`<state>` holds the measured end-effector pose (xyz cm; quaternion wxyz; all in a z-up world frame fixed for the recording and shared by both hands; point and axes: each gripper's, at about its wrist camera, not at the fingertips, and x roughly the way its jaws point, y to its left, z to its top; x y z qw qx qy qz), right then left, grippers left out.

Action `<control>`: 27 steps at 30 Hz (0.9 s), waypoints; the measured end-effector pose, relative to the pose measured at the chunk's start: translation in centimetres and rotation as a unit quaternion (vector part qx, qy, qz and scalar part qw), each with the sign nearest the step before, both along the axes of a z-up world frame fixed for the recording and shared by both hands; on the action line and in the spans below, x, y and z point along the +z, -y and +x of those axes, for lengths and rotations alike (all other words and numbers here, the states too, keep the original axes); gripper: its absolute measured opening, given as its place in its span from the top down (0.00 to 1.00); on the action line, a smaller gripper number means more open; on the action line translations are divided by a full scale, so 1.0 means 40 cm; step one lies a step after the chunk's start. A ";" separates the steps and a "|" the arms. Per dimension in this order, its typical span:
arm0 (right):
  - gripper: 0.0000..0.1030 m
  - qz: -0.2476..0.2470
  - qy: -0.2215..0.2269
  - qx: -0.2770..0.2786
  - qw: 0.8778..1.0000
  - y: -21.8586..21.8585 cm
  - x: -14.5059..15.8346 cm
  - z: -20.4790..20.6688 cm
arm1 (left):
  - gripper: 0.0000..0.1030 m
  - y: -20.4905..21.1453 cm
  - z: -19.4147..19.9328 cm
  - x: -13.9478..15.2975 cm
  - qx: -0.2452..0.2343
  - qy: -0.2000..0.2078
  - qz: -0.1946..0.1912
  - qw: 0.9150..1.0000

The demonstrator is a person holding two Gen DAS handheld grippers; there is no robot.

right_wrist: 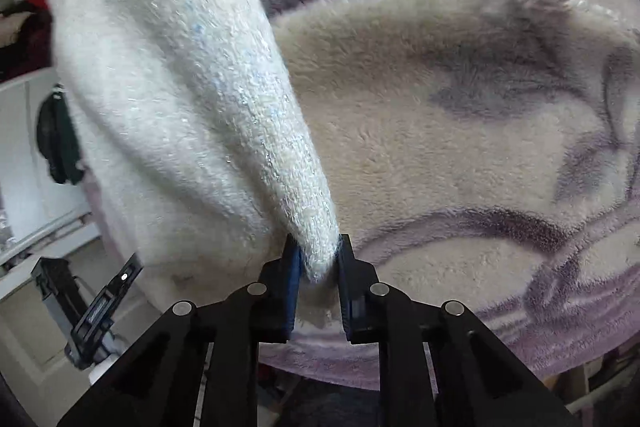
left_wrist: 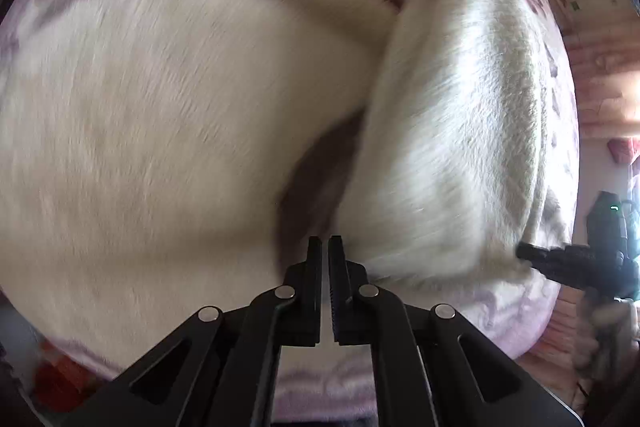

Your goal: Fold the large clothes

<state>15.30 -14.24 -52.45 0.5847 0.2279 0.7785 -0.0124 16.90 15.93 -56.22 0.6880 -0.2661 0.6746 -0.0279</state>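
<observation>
While a fuzzy white garment (right_wrist: 180,99) is pinched by the right gripper (right_wrist: 316,263), a fold is carried.
The left gripper (left_wrist: 325,251) is held closed and empty; flat laying on the blanket (right_wrist: 460,155) is judged next.

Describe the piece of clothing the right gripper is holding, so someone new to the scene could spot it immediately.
Start from the big plush blanket, beige with purple-grey swirls, that covers the surface. Rising off it is a white fluffy garment, its narrow end pinched in the right gripper. Its plain white, slightly sparkly pile sets it apart from the patterned blanket beneath.
</observation>
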 end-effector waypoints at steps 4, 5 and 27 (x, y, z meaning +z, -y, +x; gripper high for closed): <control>0.59 0.001 0.000 -0.017 1.000 -0.018 0.032 0.017 | 0.93 -0.080 -0.003 0.035 0.077 0.028 -0.146 0.986; 0.51 0.011 0.013 -0.033 0.999 -0.015 0.051 0.010 | 0.91 -0.084 0.003 0.037 0.076 0.034 -0.159 0.984; 0.85 0.017 0.017 -0.156 0.987 0.018 -0.006 -0.093 | 0.82 0.007 0.040 -0.025 -0.036 0.040 -0.099 0.994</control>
